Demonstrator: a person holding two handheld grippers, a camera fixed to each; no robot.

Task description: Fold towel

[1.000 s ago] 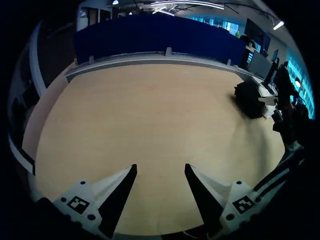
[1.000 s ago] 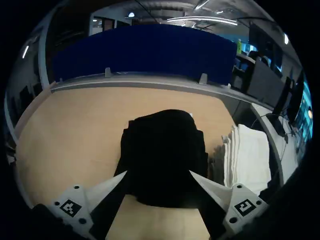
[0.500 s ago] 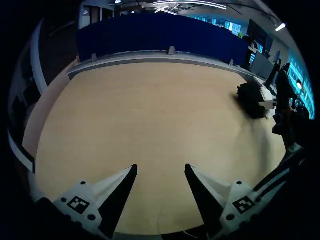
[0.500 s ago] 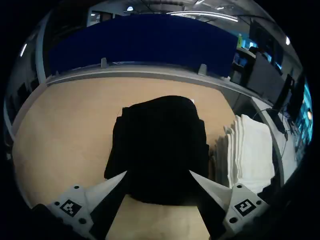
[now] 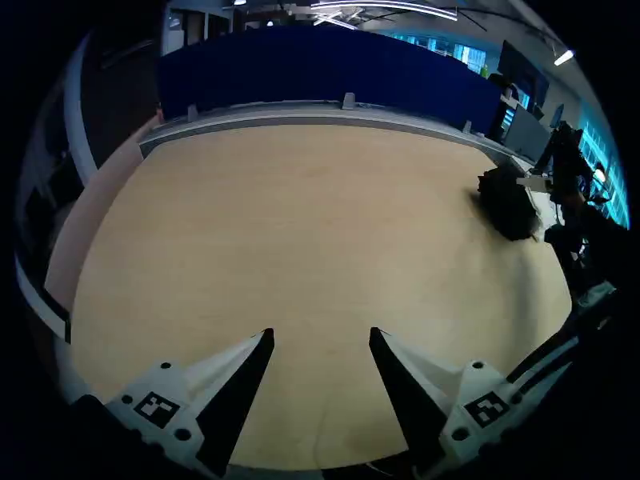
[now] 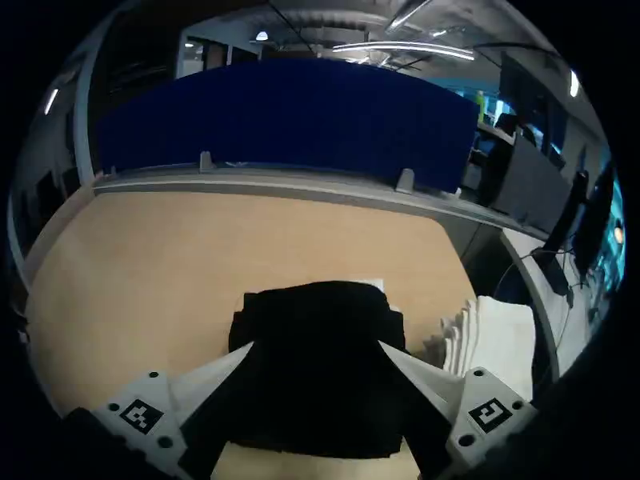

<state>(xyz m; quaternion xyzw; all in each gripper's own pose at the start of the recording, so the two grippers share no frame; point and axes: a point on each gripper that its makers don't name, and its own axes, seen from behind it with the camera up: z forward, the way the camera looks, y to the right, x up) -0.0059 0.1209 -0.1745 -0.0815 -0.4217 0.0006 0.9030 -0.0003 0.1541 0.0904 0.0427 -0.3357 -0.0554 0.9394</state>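
Under and ahead of both sets of jaws, one broad pale wooden surface (image 5: 304,216). Beyond its far edge, straight ahead of the jaws, one long blue partition (image 6: 280,120). In the right gripper view, one black towel (image 6: 316,312), folded, flat on the surface, lying between and under the jaws. Just to the right of those jaws, one stack of folded white towels (image 6: 496,340), beside the black one. Same black towel (image 5: 506,210) in the left gripper view, far ahead and well to the right of the jaws. Two grippers: right gripper (image 6: 318,346) angled down over the towel, jaws apart, towel filling the gap; left gripper (image 5: 320,332) held low and level over bare wood, jaws apart, only wood between.
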